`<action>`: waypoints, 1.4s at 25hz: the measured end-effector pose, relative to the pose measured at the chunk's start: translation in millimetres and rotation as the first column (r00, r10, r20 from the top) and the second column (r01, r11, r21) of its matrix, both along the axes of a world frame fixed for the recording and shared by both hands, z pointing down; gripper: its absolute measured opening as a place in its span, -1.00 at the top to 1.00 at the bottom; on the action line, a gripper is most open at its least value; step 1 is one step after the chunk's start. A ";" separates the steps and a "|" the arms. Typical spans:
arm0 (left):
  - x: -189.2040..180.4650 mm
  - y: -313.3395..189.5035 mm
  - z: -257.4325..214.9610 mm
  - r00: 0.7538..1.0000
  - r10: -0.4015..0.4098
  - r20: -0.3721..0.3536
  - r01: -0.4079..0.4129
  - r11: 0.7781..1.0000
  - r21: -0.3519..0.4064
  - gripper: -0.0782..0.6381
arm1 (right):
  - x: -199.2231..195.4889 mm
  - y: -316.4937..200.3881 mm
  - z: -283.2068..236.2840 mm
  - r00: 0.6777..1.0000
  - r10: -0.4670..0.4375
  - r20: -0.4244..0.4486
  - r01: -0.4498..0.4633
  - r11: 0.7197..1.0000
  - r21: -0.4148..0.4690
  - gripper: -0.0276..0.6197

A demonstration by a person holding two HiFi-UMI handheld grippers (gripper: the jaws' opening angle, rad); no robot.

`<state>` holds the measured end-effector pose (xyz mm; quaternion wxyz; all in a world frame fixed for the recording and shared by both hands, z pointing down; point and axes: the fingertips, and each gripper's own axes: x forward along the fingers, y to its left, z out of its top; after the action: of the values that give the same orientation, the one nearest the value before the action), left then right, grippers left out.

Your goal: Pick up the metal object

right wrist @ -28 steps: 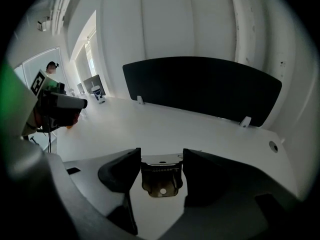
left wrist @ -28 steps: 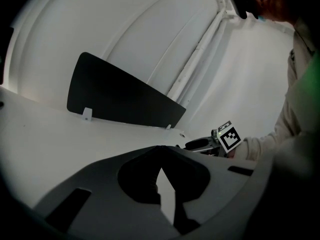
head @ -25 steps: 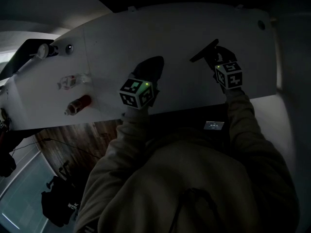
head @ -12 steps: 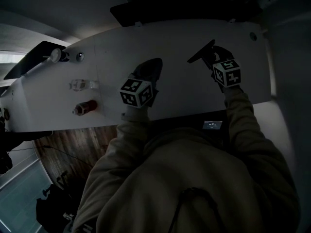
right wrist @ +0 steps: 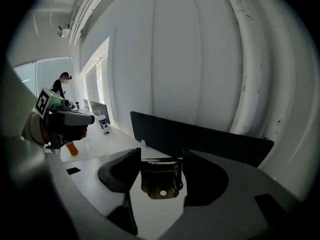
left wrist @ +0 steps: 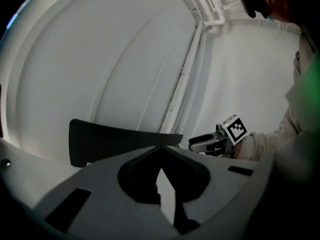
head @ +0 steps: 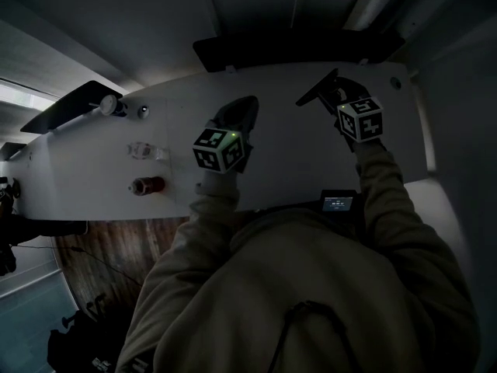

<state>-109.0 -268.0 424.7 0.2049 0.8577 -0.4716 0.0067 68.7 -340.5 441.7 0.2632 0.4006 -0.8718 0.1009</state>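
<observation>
The metal object point(right wrist: 161, 178), a small brass-coloured bracket with a spring and a round hole, hangs between the jaws of my right gripper point(right wrist: 161, 160), which is shut on it above the white table point(right wrist: 107, 144). In the head view the right gripper point(head: 318, 88) is held over the table's far right part, and the bracket itself cannot be made out there. My left gripper point(head: 248, 103) hovers over the middle of the table point(head: 295, 154). In its own view the left gripper point(left wrist: 161, 151) has its tips together with nothing between them.
A dark divider panel point(head: 295, 49) stands along the table's far edge. At the left of the table are a red-orange bottle point(head: 146, 185), a clear cup point(head: 142, 151) and a small white round object point(head: 109, 105). A person point(right wrist: 62, 86) stands far off by the windows.
The head view has tilted, so the table sits lower in the picture and more ceiling shows. Both grippers stay over the same parts of the table, the right still holding the bracket.
</observation>
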 end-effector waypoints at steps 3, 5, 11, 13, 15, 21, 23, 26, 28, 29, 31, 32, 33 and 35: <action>-1.4 -6.4 -18.3 1.000 -0.008 0.000 0.008 0.999 0.034 0.77 | -4.5 -2.3 -23.6 0.999 0.001 0.041 -0.002 1.000 0.027 0.12; -1.7 -8.4 -27.2 1.000 -0.013 0.004 0.012 0.999 0.050 0.77 | -5.2 -1.6 -35.7 0.999 -0.001 0.050 -0.002 0.999 0.047 0.12; -10.0 -22.4 -49.8 0.999 -0.025 0.030 0.021 0.994 0.104 0.77 | -11.4 -12.7 -66.4 0.996 -0.004 0.084 -0.007 0.992 0.123 0.12; -11.2 -26.7 -60.4 0.999 -0.027 0.033 0.023 0.993 0.118 0.77 | -12.7 -17.0 -80.7 0.996 -0.006 0.094 -0.008 0.989 0.146 0.12; -9.8 -28.9 -69.8 0.999 -0.026 0.037 0.021 0.991 0.131 0.77 | -11.5 -19.0 -94.5 0.995 -0.007 0.102 -0.010 0.986 0.168 0.12; -8.2 -29.8 -93.2 0.998 -0.025 0.053 0.016 0.986 0.167 0.77 | -2.4 -16.6 -136.2 0.989 -0.001 0.146 -0.032 0.974 0.223 0.12; -9.9 -31.0 -96.9 0.998 -0.033 0.051 0.023 0.984 0.175 0.77 | -0.4 -15.5 -142.3 0.989 0.000 0.151 -0.036 0.971 0.236 0.12; -10.4 -34.4 -109.5 0.997 -0.040 0.063 0.026 0.979 0.202 0.77 | 1.7 -14.7 -154.7 0.986 0.001 0.168 -0.043 0.967 0.251 0.12; -8.9 -36.3 -118.5 0.997 -0.039 0.074 0.023 0.976 0.218 0.77 | 3.8 -12.9 -162.7 0.984 0.001 0.180 -0.048 0.965 0.257 0.12; -8.0 -37.0 -122.5 0.996 -0.038 0.076 0.020 0.975 0.223 0.77 | 4.8 -12.2 -166.2 0.983 0.003 0.183 -0.051 0.964 0.261 0.12; -5.5 -36.8 -129.0 0.996 -0.031 0.079 0.012 0.973 0.233 0.77 | 6.3 -12.9 -172.1 0.982 0.007 0.186 -0.059 0.961 0.271 0.12; -3.6 -35.4 -130.2 0.996 -0.026 0.082 0.006 0.972 0.234 0.77 | 7.1 -13.7 -173.6 0.982 0.010 0.188 -0.063 0.960 0.274 0.12; -1.6 -33.3 -129.6 0.996 -0.020 0.085 -0.001 0.972 0.233 0.77 | 8.1 -13.7 -173.7 0.981 0.013 0.191 -0.067 0.959 0.275 0.12; 0.3 -29.8 -126.2 0.996 -0.011 0.089 -0.009 0.974 0.226 0.77 | 9.9 -13.2 -172.8 0.980 0.017 0.200 -0.073 0.959 0.275 0.12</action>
<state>-108.7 -297.8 298.5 0.0848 0.8740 -0.4783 -0.0087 78.6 -353.7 268.8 0.1145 0.4419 -0.8895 0.0212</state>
